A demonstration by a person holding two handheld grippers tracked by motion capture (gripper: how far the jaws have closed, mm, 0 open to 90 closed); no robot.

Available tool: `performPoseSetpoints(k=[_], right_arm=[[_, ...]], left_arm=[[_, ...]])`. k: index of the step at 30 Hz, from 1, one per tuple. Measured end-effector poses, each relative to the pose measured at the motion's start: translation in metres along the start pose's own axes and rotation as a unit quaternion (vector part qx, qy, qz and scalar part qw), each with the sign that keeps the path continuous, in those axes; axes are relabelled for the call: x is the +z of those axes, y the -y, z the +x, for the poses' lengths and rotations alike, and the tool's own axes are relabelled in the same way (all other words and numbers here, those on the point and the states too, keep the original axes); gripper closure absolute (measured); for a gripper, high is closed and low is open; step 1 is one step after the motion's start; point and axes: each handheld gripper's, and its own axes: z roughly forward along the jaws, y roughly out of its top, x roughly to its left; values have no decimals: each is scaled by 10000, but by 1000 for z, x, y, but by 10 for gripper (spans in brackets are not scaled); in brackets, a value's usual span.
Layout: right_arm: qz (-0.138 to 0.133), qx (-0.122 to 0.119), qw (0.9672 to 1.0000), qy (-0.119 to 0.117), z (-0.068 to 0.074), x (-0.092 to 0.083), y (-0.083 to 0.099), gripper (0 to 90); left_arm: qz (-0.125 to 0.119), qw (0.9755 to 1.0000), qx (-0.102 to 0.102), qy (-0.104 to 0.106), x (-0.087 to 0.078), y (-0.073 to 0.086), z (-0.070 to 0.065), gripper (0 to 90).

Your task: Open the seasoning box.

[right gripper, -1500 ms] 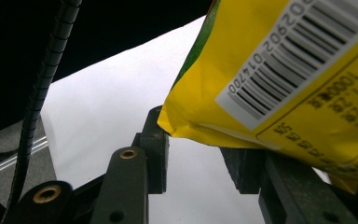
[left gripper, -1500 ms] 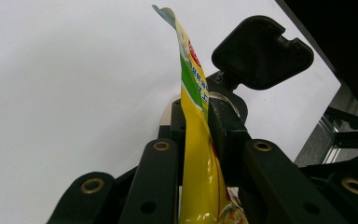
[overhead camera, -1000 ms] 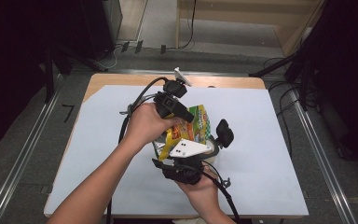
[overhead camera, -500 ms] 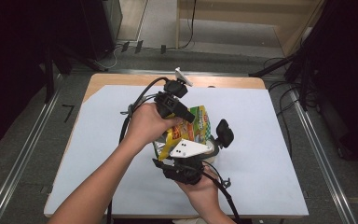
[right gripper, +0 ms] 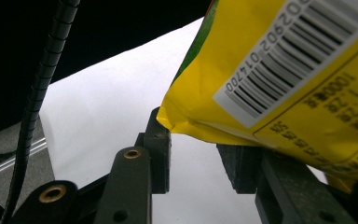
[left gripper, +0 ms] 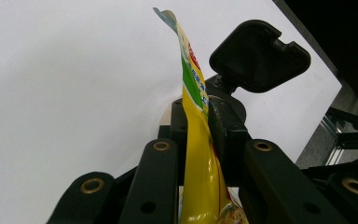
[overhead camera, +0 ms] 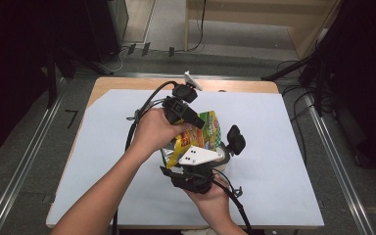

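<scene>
- The desk (overhead camera: 103,147) is a wooden board under a smooth, matte white sheet; bare wood shows as a strip along its far edge.
- Around it lies grey floor (overhead camera: 24,161), with metal rails down both sides, loose cables at the far end and dark surroundings.
- The left claw (overhead camera: 192,116), black hard plastic with brass-ringed pivots, is clenched on the upper edge of a snack bag (overhead camera: 200,134). In the left gripper view the bag (left gripper: 198,154) stands edge-on between the pads, a thin, glossy yellow film with green and red print.
- The right claw (overhead camera: 210,164) sits below and nearer the person, with a flat pale three-cornered plate on top. In the right gripper view its rough dark pads stand apart; the bag's crinkled yellow corner (right gripper: 261,93), carrying a white barcode patch, rests over the right pad and the gap, not squeezed.
- The bag hangs above the middle of the desk, between the two claws.
- A round-cornered black pad (overhead camera: 235,139) sticks out just right of the bag.
</scene>
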Motion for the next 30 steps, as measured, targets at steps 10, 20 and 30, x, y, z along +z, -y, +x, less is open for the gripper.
performPoseSetpoints(k=[10, 20, 30], right_arm=[[-19, 24, 10000, -7, -1, 0, 1, 675], [-37, 32, 10000, 17, -1, 0, 2, 675], [-45, 38, 10000, 6, -2, 0, 1, 675]], left_arm=[[-8, 10000, 19, -20, 0, 0, -1, 809], [-1, 10000, 38, -34, 1, -2, -3, 809], [2, 10000, 44, -36, 1, -2, -4, 809]])
